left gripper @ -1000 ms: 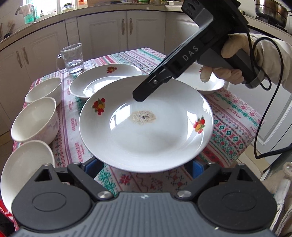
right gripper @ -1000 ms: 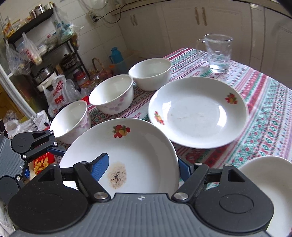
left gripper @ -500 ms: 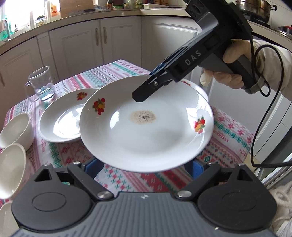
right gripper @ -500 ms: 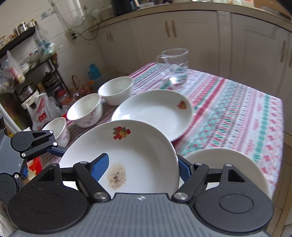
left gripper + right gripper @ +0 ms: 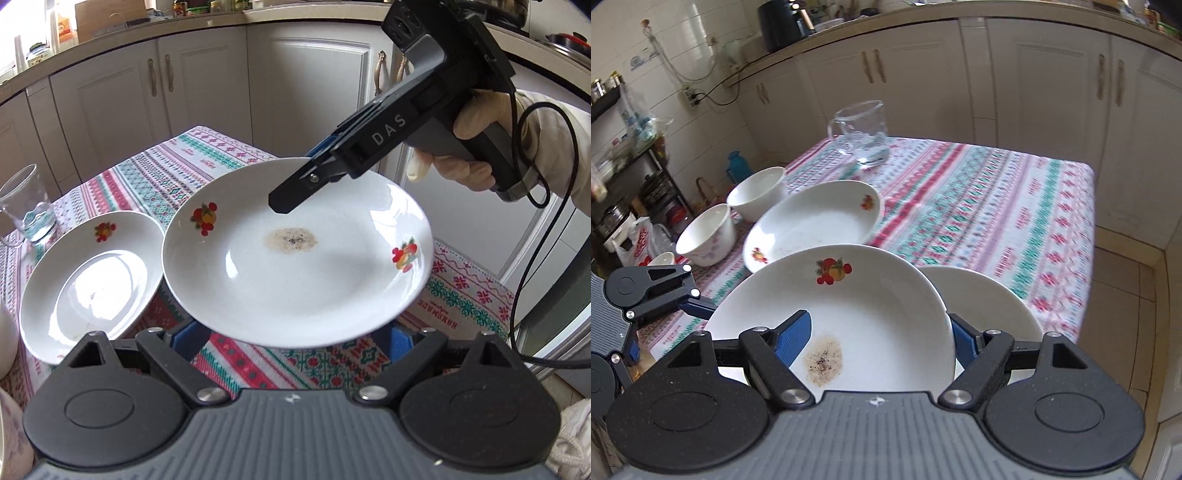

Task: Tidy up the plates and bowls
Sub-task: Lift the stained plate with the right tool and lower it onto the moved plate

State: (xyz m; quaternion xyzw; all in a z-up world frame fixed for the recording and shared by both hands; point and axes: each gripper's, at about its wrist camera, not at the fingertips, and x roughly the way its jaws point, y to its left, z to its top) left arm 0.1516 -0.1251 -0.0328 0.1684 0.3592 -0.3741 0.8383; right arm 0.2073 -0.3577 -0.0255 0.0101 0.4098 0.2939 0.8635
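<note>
A white plate with fruit prints and a brown stain (image 5: 295, 273) hangs above the table, held from two sides; it also shows in the right wrist view (image 5: 849, 314). My left gripper (image 5: 295, 338) grips its near rim. My right gripper (image 5: 881, 332) grips the opposite rim and appears in the left wrist view (image 5: 295, 192). A second fruit-print plate (image 5: 88, 280) lies on the tablecloth to the left (image 5: 812, 221). A plain white plate (image 5: 990, 314) lies under the held plate's right side. Two white bowls (image 5: 757, 192) (image 5: 705, 236) stand at the far left.
A glass mug (image 5: 864, 133) stands at the back of the patterned tablecloth (image 5: 997, 206); it also shows at the left edge (image 5: 22, 206). White cabinets (image 5: 207, 81) ring the table. A third bowl's rim (image 5: 663, 258) peeks out behind the left gripper. The table's right edge drops to tiled floor (image 5: 1123, 280).
Both grippers have carried the stained plate to the right across the table. The bowls and the mug have slid out toward the left of both views. The plain plate is now beneath the held plate.
</note>
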